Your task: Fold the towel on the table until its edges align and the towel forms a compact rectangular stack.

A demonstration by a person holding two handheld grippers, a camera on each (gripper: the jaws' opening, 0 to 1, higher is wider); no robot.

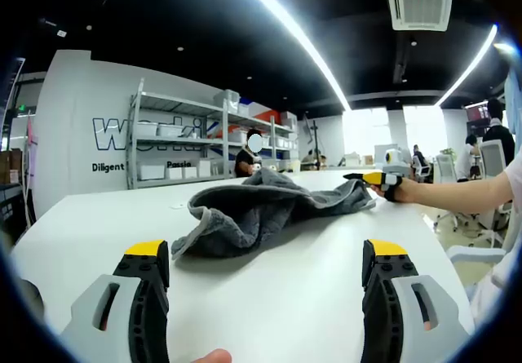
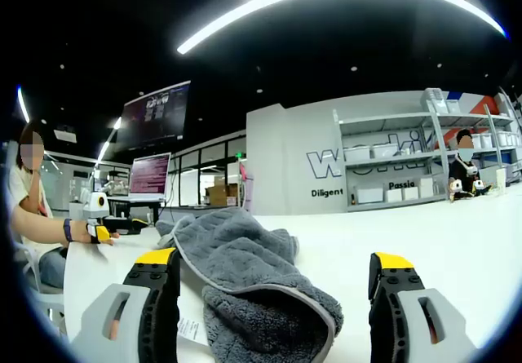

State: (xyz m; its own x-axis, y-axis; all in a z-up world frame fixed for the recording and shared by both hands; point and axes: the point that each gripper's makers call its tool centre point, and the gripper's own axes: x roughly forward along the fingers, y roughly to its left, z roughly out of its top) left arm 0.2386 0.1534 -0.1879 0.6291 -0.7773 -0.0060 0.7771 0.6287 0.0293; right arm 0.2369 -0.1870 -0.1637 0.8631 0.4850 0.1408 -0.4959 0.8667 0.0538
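A grey towel (image 1: 257,208) lies crumpled in a loose heap on the white table (image 1: 98,232). My left gripper (image 1: 267,250) is open a little short of the towel's near edge, with only bare table between its yellow-tipped jaws. The right gripper (image 1: 371,179), held in a hand, sits at the towel's far right end. In the right gripper view the towel (image 2: 245,265) runs up between the jaws of my right gripper (image 2: 274,259), which stand wide open on either side of a rolled fold. The left gripper (image 2: 99,232) shows at the far left, in a hand.
Metal shelves (image 1: 175,147) with white bins stand against a lettered wall beyond the table. A person (image 1: 245,161) sits by them. Office chairs (image 1: 481,216) and people are at the right. Monitors (image 2: 151,175) stand at the left. A small label (image 2: 189,330) lies by the towel.
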